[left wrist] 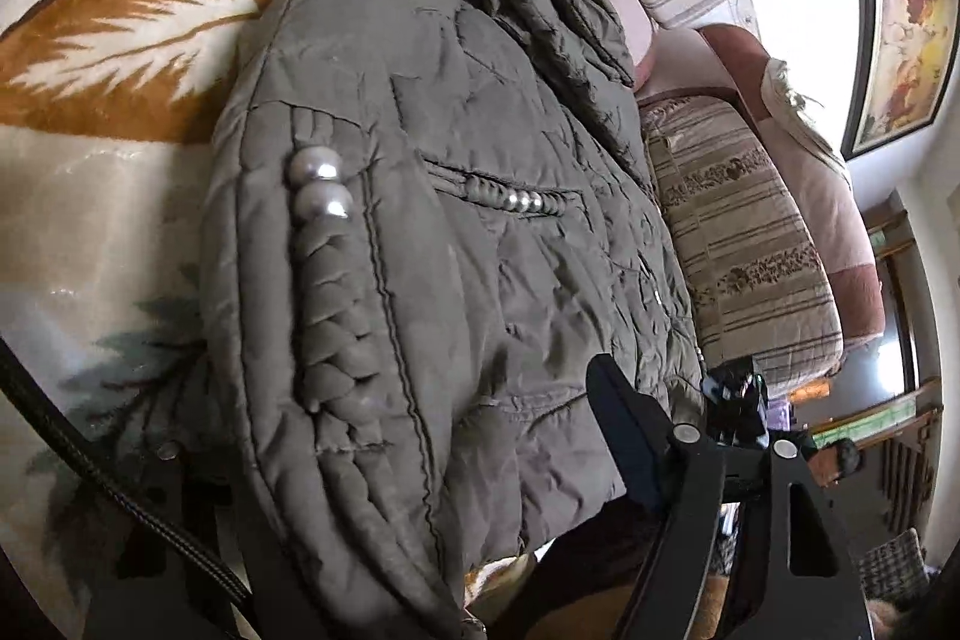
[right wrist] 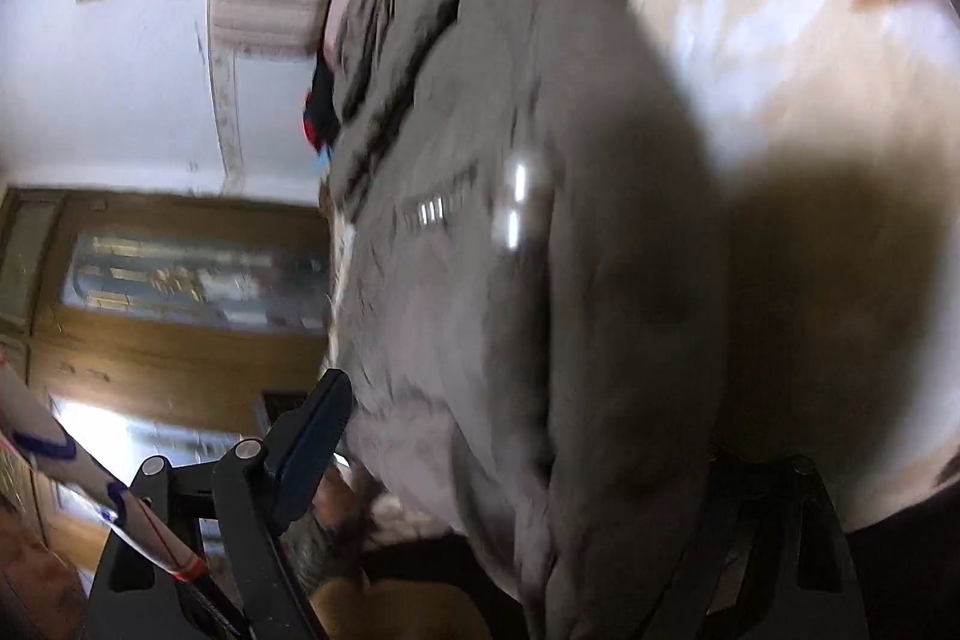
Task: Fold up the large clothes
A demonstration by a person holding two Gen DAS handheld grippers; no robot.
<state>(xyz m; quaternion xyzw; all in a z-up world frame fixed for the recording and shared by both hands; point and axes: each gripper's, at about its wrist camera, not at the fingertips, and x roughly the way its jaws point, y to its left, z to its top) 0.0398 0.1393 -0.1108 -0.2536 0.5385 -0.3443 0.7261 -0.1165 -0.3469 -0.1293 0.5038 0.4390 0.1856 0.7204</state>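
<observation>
Folding of the olive-grey padded jacket looked half finished; both grippers straddled its hem, jaws apart, unclamped.

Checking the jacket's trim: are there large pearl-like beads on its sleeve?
Yes, two big pearly beads top the braided strip on the jacket sleeve.

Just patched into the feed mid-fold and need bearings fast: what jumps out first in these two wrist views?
A bulky olive-grey padded jacket fills the middle of both views, lying on a cream blanket with large brown leaf prints. Two big pearl-like beads shine on its braided sleeve trim, left of centre in the left wrist view. Striped cushions line the jacket's right side there; the right wrist view is motion-blurred.
</observation>
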